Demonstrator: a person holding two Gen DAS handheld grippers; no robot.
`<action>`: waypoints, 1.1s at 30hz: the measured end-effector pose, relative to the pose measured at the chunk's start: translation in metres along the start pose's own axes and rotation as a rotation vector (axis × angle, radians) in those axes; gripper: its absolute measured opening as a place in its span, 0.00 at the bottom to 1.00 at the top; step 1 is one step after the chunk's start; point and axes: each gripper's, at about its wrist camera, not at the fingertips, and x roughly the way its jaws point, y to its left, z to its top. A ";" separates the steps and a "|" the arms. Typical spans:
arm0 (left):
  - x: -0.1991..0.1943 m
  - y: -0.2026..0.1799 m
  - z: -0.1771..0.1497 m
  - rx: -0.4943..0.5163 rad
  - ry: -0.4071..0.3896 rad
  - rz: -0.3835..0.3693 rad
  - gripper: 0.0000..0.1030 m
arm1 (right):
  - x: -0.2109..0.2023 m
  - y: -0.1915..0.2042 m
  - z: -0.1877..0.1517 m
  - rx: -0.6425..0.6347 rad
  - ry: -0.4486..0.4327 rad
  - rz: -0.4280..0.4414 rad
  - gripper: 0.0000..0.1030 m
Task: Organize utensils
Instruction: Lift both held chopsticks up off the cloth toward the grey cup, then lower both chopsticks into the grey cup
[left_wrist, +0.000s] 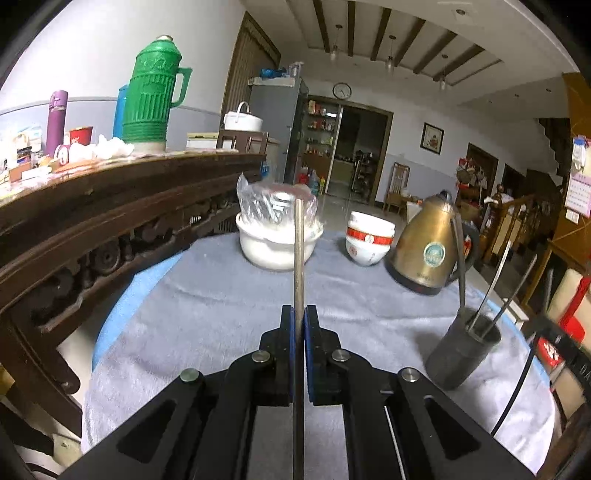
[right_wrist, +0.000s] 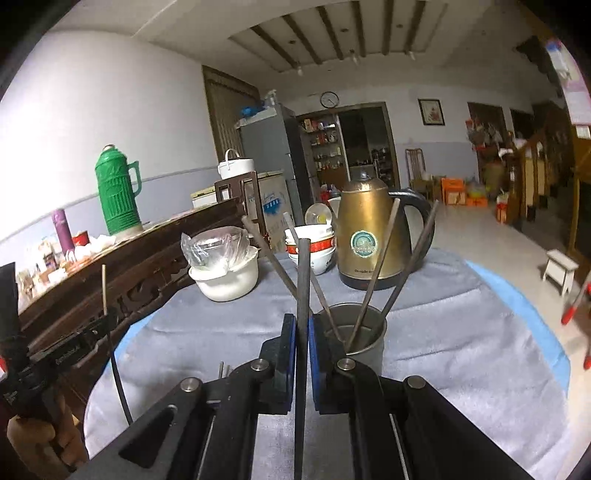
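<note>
My left gripper (left_wrist: 299, 314) is shut on a pale chopstick (left_wrist: 299, 251) that stands upright between its blue pads, above the grey cloth. The dark metal cup (left_wrist: 461, 352) stands to its right with several chopsticks leaning in it. My right gripper (right_wrist: 303, 321) is shut on a dark chopstick (right_wrist: 303, 280) held upright, just left of and in front of the same cup (right_wrist: 364, 343), which holds several dark chopsticks. The left gripper also shows at the left of the right wrist view (right_wrist: 105, 317), holding its thin stick.
On the round table with the grey cloth (left_wrist: 207, 306) stand a white pot with a plastic-wrapped bowl (left_wrist: 277, 236), stacked red-banded bowls (left_wrist: 369, 240) and a brass kettle (left_wrist: 428, 247). A carved wooden sideboard (left_wrist: 110, 221) with a green thermos (left_wrist: 151, 96) runs along the left.
</note>
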 end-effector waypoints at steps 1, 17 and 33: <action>0.000 0.002 -0.005 0.004 0.007 0.004 0.05 | -0.002 0.002 0.000 -0.005 -0.003 0.002 0.08; 0.007 0.004 0.004 -0.030 -0.062 -0.009 0.05 | -0.037 0.007 -0.008 -0.033 0.012 -0.009 0.07; -0.032 0.009 -0.016 -0.012 -0.051 -0.024 0.05 | -0.046 0.003 -0.009 -0.021 0.022 0.000 0.08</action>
